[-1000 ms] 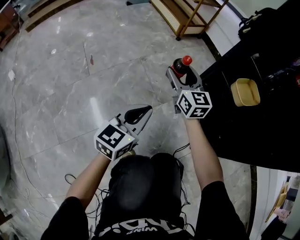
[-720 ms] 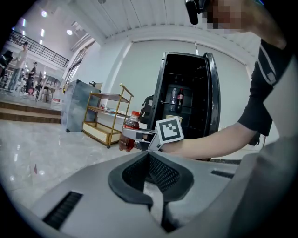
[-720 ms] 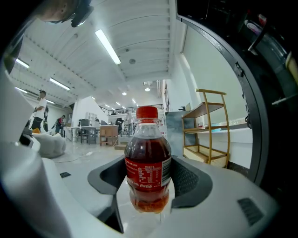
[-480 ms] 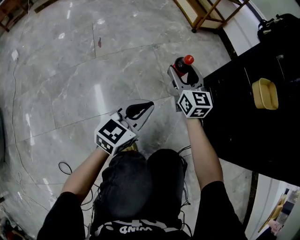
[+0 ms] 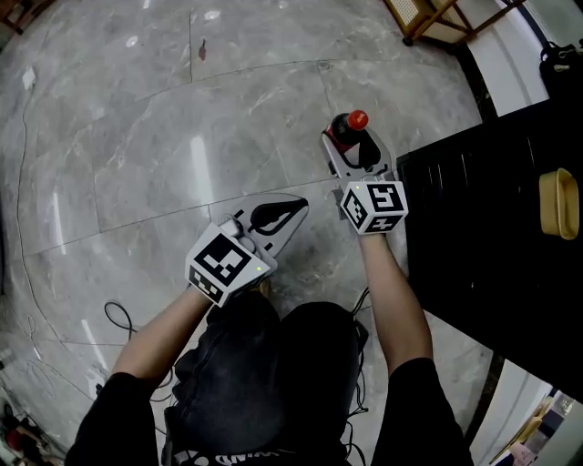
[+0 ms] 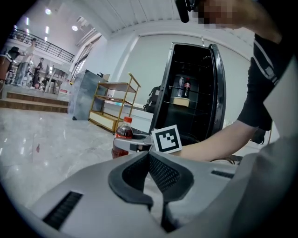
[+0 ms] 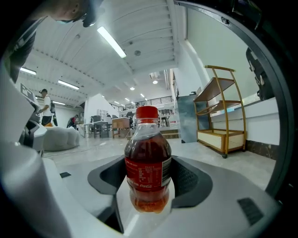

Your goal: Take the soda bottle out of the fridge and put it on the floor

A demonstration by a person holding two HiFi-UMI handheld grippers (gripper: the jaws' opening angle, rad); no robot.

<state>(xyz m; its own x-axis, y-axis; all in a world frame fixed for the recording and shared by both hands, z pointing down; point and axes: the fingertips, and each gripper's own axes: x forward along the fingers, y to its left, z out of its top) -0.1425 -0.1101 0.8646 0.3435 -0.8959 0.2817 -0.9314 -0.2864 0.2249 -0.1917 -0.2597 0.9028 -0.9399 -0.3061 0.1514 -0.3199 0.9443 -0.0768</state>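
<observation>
A small soda bottle (image 5: 351,127) with a red cap and dark drink stands upright between the jaws of my right gripper (image 5: 351,151), which is shut on it just left of the black fridge (image 5: 492,200). The right gripper view shows the bottle (image 7: 148,162) held at its label by both pads. Whether its base touches the floor I cannot tell. My left gripper (image 5: 290,211) hovers over the marble floor (image 5: 137,164) to the left, shut and empty. In the left gripper view the bottle (image 6: 122,137) and the right gripper (image 6: 132,145) lie ahead.
The fridge (image 6: 195,102) stands open, with more bottles (image 6: 184,86) and a yellow bowl (image 6: 181,101) on its shelves. A wooden shelf cart (image 5: 437,18) stands farther back. Thin cables (image 5: 114,319) trail on the floor at my left.
The head view has swung, so the fridge and cart slid toward the right edge. The right gripper keeps its hold on the bottle, and the left stays shut.
</observation>
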